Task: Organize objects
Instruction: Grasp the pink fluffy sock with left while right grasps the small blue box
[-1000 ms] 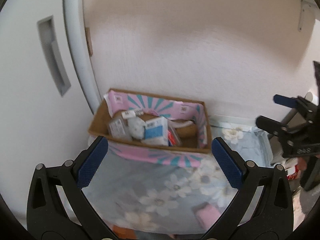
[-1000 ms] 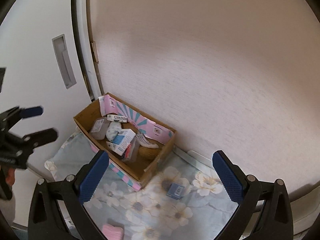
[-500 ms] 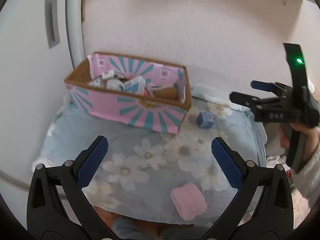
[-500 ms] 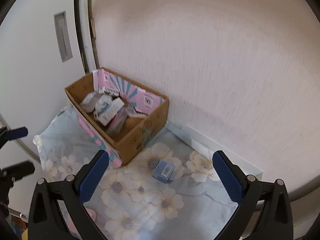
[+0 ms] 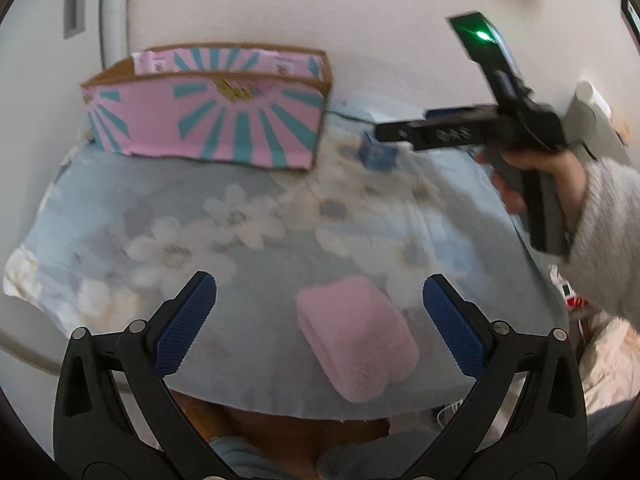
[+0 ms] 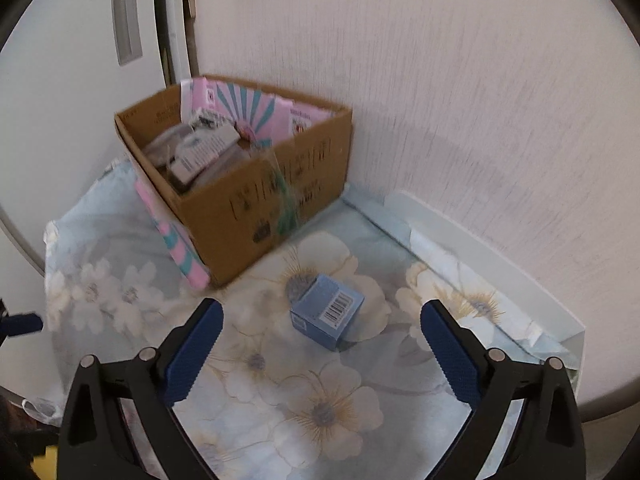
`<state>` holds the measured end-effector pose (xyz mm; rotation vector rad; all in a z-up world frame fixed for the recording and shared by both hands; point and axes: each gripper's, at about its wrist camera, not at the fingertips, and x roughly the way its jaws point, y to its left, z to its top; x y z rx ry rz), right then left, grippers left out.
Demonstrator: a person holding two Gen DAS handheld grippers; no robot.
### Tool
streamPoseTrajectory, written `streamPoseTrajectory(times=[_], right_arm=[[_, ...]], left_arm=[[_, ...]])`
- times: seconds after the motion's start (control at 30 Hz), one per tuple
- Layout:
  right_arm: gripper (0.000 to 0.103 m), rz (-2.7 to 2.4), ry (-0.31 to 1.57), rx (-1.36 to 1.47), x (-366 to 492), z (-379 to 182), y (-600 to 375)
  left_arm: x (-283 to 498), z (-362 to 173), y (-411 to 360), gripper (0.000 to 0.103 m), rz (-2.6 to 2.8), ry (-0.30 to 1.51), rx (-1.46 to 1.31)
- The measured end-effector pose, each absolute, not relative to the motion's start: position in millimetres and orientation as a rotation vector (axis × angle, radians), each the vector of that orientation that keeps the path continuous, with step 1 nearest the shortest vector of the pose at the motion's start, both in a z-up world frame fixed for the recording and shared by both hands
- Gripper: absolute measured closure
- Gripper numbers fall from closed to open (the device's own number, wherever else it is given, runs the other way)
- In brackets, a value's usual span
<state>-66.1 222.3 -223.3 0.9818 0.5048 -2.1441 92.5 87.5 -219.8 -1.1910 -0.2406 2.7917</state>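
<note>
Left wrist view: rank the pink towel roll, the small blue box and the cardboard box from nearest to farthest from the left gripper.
1. Pink towel roll: on the flowered cloth, right between the open fingers of the left gripper.
2. Small blue box: farther back on the right, just beyond the cardboard box's corner.
3. Cardboard box: at the back left, against the wall.

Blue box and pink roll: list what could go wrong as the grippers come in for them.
1. The small blue box lies tilted on the soft floral cloth; the right gripper, now closing with nothing gripped, could nudge it away.
2. The pink roll looks soft; the left gripper may squash it or snag cloth.
3. The cardboard box already looks full.
</note>
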Motion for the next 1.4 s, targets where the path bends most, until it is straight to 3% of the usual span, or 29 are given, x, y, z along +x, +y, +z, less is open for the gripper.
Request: streamPoseTrajectory(times=[0.27,0.4,0.5,0.67,0.83,1.4], right_arm=[[0.024,-2.139,0.491,1.027,-81,-254,216],[0.027,-2.135,0.483,1.026,-85,-260,212],[0.034,-2.128,0.463,1.036,-89,-262,210],[0.057,-2.119,0.457,1.06,-93,-266,208],[0.058,-2.133,0.453,1.051,-92,-266,209],[0.058,-2.173,0.33,1.075,-92,-235,221]], left_arm=[[90,-251,105,0.001,2.752,-0.231,-1.242],[86,-254,105,0.006,2.749,-0.244,-1.234],[82,-258,108,0.02,2.725,-0.24,-1.249],[80,-258,114,0.043,2.711,-0.188,-1.249],[78,-255,115,0.051,2.707,-0.161,-1.262],[59,-214,102,0.054,2.649,-0.248,-1.22]])
